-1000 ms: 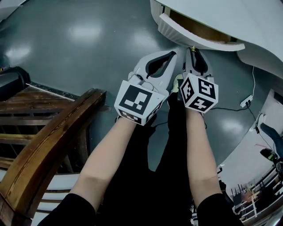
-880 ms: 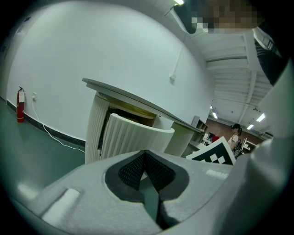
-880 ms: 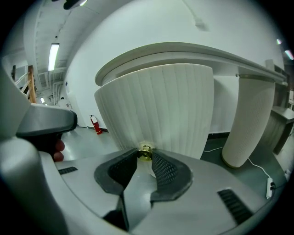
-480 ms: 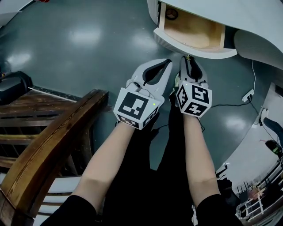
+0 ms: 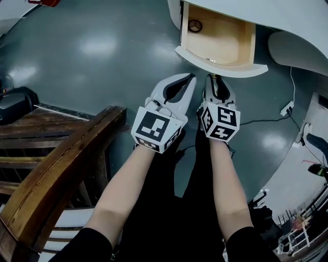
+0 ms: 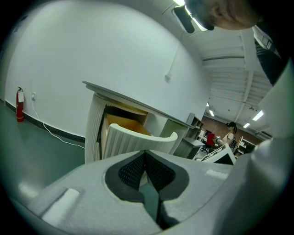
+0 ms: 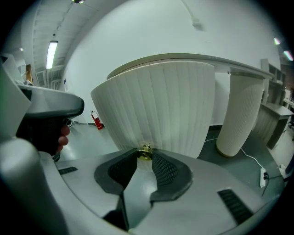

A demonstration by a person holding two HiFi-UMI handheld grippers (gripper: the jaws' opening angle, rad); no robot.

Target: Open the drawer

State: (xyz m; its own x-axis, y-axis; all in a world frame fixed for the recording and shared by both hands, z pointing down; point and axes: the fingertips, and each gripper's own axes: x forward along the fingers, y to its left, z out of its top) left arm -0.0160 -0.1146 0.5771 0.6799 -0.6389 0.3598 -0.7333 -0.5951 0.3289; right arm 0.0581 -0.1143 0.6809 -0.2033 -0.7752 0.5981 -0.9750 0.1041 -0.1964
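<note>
The white fluted drawer front (image 5: 221, 64) stands pulled out from the white desk (image 5: 287, 15). Its wooden inside (image 5: 218, 38) is bare except for a small dark ring (image 5: 195, 24) in the back corner. My right gripper (image 5: 216, 81) is shut on the small brass knob (image 7: 145, 152) at the middle of the drawer front (image 7: 161, 105). My left gripper (image 5: 188, 78) hangs just left of it, shut with nothing between its fingers. In the left gripper view the open drawer (image 6: 138, 137) shows from the side, beyond the closed fingertips (image 6: 145, 155).
A dark wooden chair frame (image 5: 61, 158) stands close at the left. A white fluted desk leg (image 7: 241, 114) rises at the right, with a cable and power strip (image 5: 286, 108) on the grey floor. A red fire extinguisher (image 6: 19, 103) hangs on the far wall.
The drawer has slid further out, so its wooden inside now shows. Both grippers have drawn back toward the person, the right one still on the knob.
</note>
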